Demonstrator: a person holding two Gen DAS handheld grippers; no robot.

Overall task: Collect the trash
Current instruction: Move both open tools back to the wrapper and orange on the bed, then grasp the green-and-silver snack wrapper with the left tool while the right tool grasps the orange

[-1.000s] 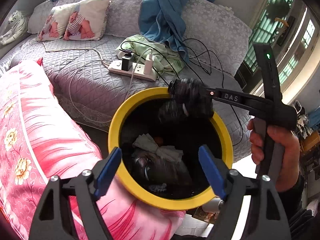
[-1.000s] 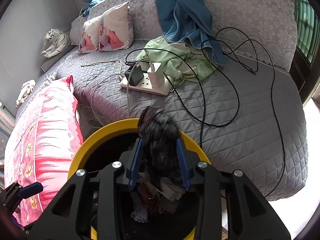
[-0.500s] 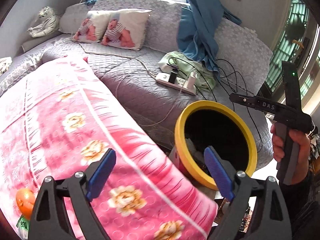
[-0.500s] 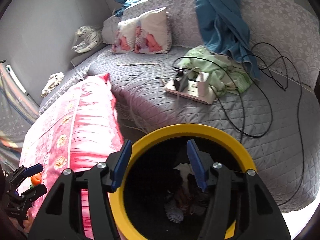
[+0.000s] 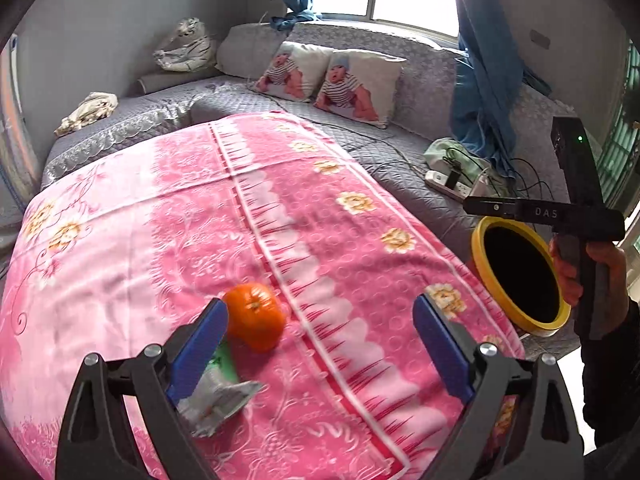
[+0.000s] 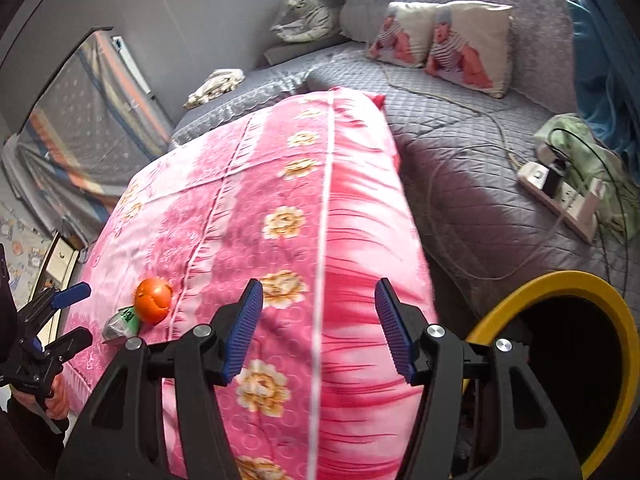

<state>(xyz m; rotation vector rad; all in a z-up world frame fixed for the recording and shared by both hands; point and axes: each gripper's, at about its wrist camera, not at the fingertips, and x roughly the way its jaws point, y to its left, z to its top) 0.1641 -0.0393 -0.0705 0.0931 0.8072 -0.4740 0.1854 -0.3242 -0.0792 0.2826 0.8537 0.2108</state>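
Observation:
A yellow-rimmed black trash bin (image 5: 520, 272) stands beside a pink flowered blanket (image 5: 240, 240); it also shows in the right wrist view (image 6: 576, 360). An orange (image 5: 256, 320) and a crumpled silver-green wrapper (image 5: 218, 400) lie on the blanket, also seen from the right wrist as the orange (image 6: 153, 300) and the wrapper (image 6: 120, 324). My left gripper (image 5: 320, 344) is open and empty, its left finger next to the orange. My right gripper (image 6: 318, 328) is open and empty over the blanket's edge, left of the bin.
A grey quilted sofa (image 5: 400, 152) wraps around behind. On it lie a power strip (image 6: 560, 196) with black cables, green cloth (image 6: 592, 152), two baby-print pillows (image 5: 332, 76) and a plush tiger (image 5: 184, 50). A blue curtain (image 5: 480, 80) hangs at the right.
My right gripper opened and let the dark trash fall into the bin, then swung left off the bin. My left gripper swung left from the bin to the orange and wrapper.

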